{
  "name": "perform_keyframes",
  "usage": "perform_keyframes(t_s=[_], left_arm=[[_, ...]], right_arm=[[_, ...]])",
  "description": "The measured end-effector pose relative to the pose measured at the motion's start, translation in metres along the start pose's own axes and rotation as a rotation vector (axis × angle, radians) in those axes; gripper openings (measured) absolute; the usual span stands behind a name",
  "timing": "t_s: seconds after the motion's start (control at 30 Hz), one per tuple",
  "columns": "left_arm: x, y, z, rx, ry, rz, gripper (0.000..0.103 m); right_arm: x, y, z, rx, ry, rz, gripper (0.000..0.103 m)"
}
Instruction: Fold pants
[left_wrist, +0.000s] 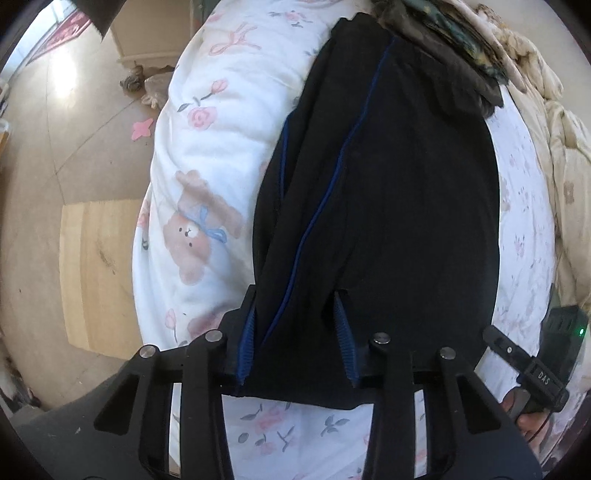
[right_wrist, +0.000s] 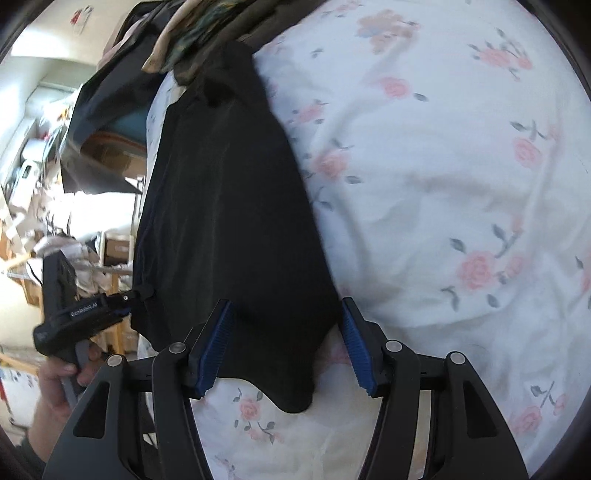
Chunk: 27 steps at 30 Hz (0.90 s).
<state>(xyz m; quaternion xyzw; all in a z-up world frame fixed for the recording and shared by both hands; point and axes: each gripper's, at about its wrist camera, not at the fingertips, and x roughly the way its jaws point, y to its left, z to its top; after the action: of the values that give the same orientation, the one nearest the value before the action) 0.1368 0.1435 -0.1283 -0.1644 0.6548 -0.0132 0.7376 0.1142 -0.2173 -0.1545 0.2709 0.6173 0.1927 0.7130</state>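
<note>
Two grippers: both work the near end of the black pants (left_wrist: 388, 192), which lie lengthwise on the floral bedsheet (left_wrist: 229, 85).
Pants position: stretched away from the cameras along the bed, far end touching a heap of dark clothes (left_wrist: 454, 62); a thin blue piping line runs down the leg.
Left gripper (left_wrist: 295, 338): fingers straddle the near hem, cloth bunched between the blue pads (left_wrist: 246, 343); whether they truly pinch it I cannot tell.
Right gripper (right_wrist: 286, 339): jaws spread, the pants' corner lying loose between them, pads clear of the fabric.
Step in hand: likely taking hold of the near end to carry it over toward the far end.
Risk, uneven grip: if only one side holds, the lifted edge would probably skew and the fold land crooked.
Risk, sheet: low pads could catch the bedsheet along with the cloth.
Risk, layers: pinching only the top layer may leave the leg beneath behind.
</note>
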Motion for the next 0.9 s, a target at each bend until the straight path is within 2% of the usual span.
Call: perform_keyframes(t_s=[0.07,0.1,0.17,0.2,0.23,0.27,0.33,0.43,0.53,0.63,0.7,0.8,0.9], left_arm=[[0.002,-0.005,-0.002,0.024,-0.001,0.021,0.034],[0.003,-0.007,-0.002,0.021,-0.009,0.030,0.026],[0.006,-0.010,-0.005,0.022,-0.014,0.038,0.022],[0.009,-0.014,-0.005,0.032,-0.014,0.048,0.017],[0.011,-0.015,-0.005,0.045,-0.018,0.064,0.013],[0.012,-0.016,-0.006,0.041,-0.017,0.056,0.008],[0.011,-0.015,-0.007,0.023,-0.014,0.044,0.006],[0.002,-0.018,-0.011,0.031,-0.020,0.028,0.005],[-0.012,-0.020,-0.017,0.013,-0.024,-0.031,0.005],[-0.024,-0.022,-0.034,0.001,-0.015,-0.095,0.005],[-0.030,-0.023,-0.050,-0.005,0.002,-0.130,0.004],[-0.035,-0.023,-0.083,-0.024,0.051,-0.194,0.005],[-0.038,-0.024,-0.116,-0.018,0.097,-0.218,0.005]], right_arm=[[0.004,0.003,-0.001,-0.020,0.001,-0.024,0.060],[0.005,0.003,-0.001,-0.022,0.001,-0.030,0.057],[0.006,0.003,-0.001,-0.026,-0.001,-0.040,0.052],[0.006,0.002,0.000,-0.023,-0.002,-0.030,0.040],[0.006,0.001,0.000,-0.012,0.001,-0.002,0.018],[0.006,0.001,0.001,-0.013,0.011,0.004,0.013],[0.004,0.002,0.002,-0.026,0.005,0.003,0.003],[-0.006,0.007,0.002,-0.039,-0.015,0.011,0.002],[-0.027,0.011,0.002,-0.038,-0.044,0.039,0.002],[-0.052,0.011,-0.001,-0.002,-0.063,0.069,0.002],[-0.070,0.013,-0.009,-0.019,-0.067,0.058,0.002],[-0.090,0.008,-0.028,-0.010,-0.013,0.028,0.002],[-0.102,-0.005,-0.052,0.020,0.080,-0.040,0.002]])
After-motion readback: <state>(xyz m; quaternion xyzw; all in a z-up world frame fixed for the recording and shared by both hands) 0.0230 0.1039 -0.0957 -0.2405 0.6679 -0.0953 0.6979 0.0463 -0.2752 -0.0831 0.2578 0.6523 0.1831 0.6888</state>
